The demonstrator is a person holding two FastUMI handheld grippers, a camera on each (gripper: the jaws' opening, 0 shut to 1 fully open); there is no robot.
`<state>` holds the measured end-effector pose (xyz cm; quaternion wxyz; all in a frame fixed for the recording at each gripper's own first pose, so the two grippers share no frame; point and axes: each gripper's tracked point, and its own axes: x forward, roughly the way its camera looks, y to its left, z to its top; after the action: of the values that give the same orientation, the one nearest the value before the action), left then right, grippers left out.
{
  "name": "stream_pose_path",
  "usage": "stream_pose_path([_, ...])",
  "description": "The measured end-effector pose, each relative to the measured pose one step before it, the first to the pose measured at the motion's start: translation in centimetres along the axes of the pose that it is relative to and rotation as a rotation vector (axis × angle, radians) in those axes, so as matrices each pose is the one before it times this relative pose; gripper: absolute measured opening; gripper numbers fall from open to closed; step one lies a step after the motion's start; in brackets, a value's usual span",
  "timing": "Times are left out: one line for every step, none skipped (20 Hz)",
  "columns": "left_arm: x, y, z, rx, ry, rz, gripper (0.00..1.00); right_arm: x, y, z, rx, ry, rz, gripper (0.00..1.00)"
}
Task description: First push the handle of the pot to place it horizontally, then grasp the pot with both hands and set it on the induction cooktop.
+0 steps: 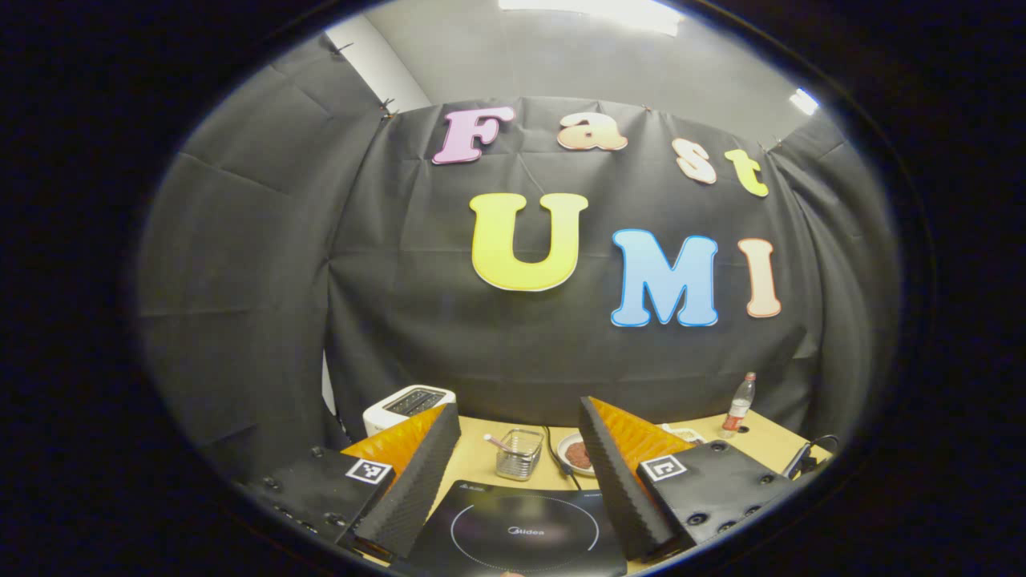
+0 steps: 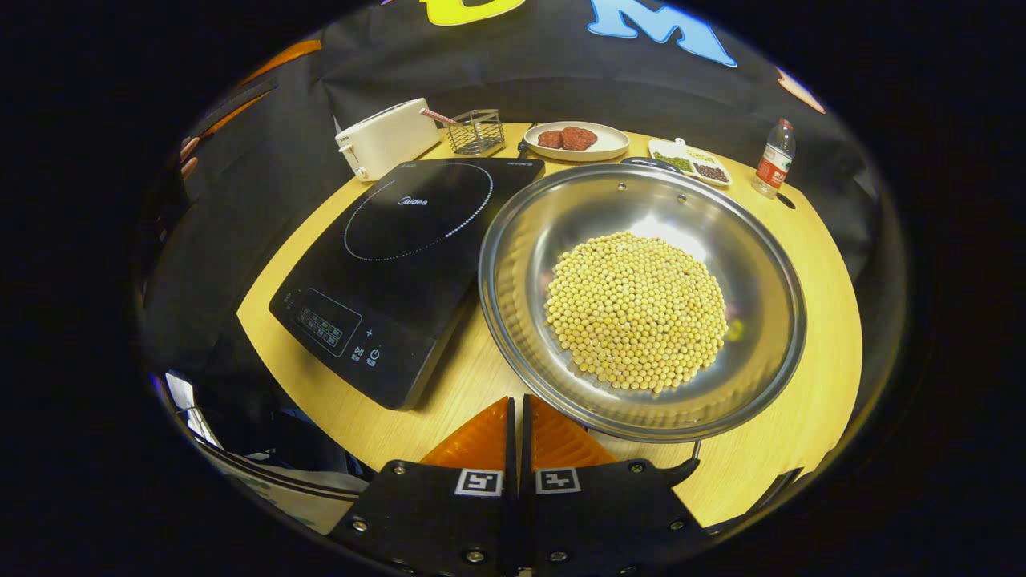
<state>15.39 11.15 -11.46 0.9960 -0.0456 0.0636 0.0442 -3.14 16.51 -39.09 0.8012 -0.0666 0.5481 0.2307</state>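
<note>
L gripper (image 1: 519, 425) is seen raised over the cooktop (image 1: 521, 533), fingers spread wide apart w/ nothing between them, aimed mostly at the booth wall. Beyond its tips, in left gripper view, a toaster (image 1: 407, 405) is seen at table's far left edge, a wire basket (image 1: 518, 453) w/ a pink stick in it, a plate (image 1: 579, 453) w/ dark reddish food, and a bottle (image 1: 739, 405) far right near the back edge. A black cable is seen running betw. basket and plate. R gripper (image 2: 518, 413) is seen clenched, orange fingers pressed together w/ nothing gripped, tips low over the table (image 2: 809, 417) just at the pot's near rim; whether rim is touched can't be told. Pot (image 2: 641, 300) is a wide, shallow steel pan sitting on the wood table, right of the cooktop in right gripper view, its left rim just beside or overlapping the cooktop edge. It is not on the cooktop's ring. A heap of yellow beans (image 2: 637, 308) is held in its middle. A thin dark handle piece (image 2: 681, 465) is seen below the near rim, next to R gripper body; its lie can't be judged. Cooktop is set at an angle, control panel toward the near left. Behind the pot a divided dish (image 2: 689, 163) w/ green and dark contents is seen, beside the plate.
</note>
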Motion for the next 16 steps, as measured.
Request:
stream_pose_path([0.144, -0.374, 0.067, -0.00328, -0.00193, -0.00942, 0.94, -0.07, -0.221, -0.133, 0.00773, 0.00109, -0.00631, 0.01])
stream_pose_path([0.111, -0.43, 0.079, -0.00037, -0.00026, -0.00896, 0.94, -0.159, -0.342, -0.068, 0.00992, 0.0013, -0.00525, 0.01])
stream_pose_path([0.103, -0.361, -0.146, 0.0005, 0.00202, -0.00741, 0.97, -0.096, -0.429, -0.123, 0.00887, 0.00025, -0.00683, 0.01])
stream_pose_path([0.1, -0.469, 0.035, 0.00058, 0.00358, -0.00846, 0.99, -0.203, -0.471, -0.107, 0.00867, -0.00012, -0.00673, 0.01])
stream_pose_path([0.012, -0.539, -0.022, 0.00164, 0.00336, -0.00775, 0.94, -0.188, -0.37, -0.201, 0.00723, -0.00001, -0.00496, 0.01])
stream_pose_path([0.131, -0.447, 0.007, 0.00321, 0.00089, -0.00535, 0.97, -0.139, -0.471, -0.107, 0.00661, 0.0015, -0.00388, 0.01])
stream_pose_path([0.01, -0.564, 0.057, 0.00283, 0.00258, -0.00424, 0.99, -0.052, -0.399, -0.179, 0.00522, 0.00311, -0.0032, 0.01])
stream_pose_path([0.009, -0.557, 0.019, 0.00041, 0.00068, -0.00374, 0.97, -0.141, -0.463, -0.143, 0.00332, 0.00384, -0.0023, 0.01])
stream_pose_path([-0.007, -0.47, -0.065, -0.0013, 0.00075, -0.00204, 0.97, -0.125, -0.427, -0.148, 0.00118, 0.00434, -0.0026, 0.01])
stream_pose_path([-0.05, -0.546, -0.07, -0.00209, 0.0016, -0.0014, 0.97, -0.178, -0.572, -0.071, -0.00024, 0.00542, -0.00101, 0.01])
stream_pose_path([0.152, -0.651, -0.116, -0.00141, 0.00272, -0.00041, 0.97, -0.108, -0.435, -0.237, -0.00189, 0.00599, 0.00024, 0.01])
stream_pose_path([0.145, -0.536, -0.138, -0.00271, 0.00493, -0.00024, 0.97, -0.167, -0.555, -0.108, -0.00157, 0.00683, -0.00292, 0.01])
stream_pose_path([-0.038, -0.554, -0.037, -0.00339, 0.00338, -0.004, 0.97, -0.15, -0.625, -0.27, -0.0022, 0.00727, -0.00364, 0.01])
stream_pose_path([0.174, -0.584, 0.103, -0.00025, -0.00238, -0.00099, 0.99, -0.232, -0.629, -0.087, -0.00464, 0.00668, -0.00056, 0.01])
stream_pose_path([-0.013, -0.56, 0.219, 0.0025, -0.00223, -0.00079, 0.94, -0.078, -0.59, -0.168, -0.0047, 0.00431, -0.0021, 0.01])
stream_pose_path([0.107, -0.377, 0.046, 0.00351, 0.00106, -0.0007, 0.94, -0.118, -0.717, -0.08, -0.00482, 0.00501, -0.00502, 0.01])
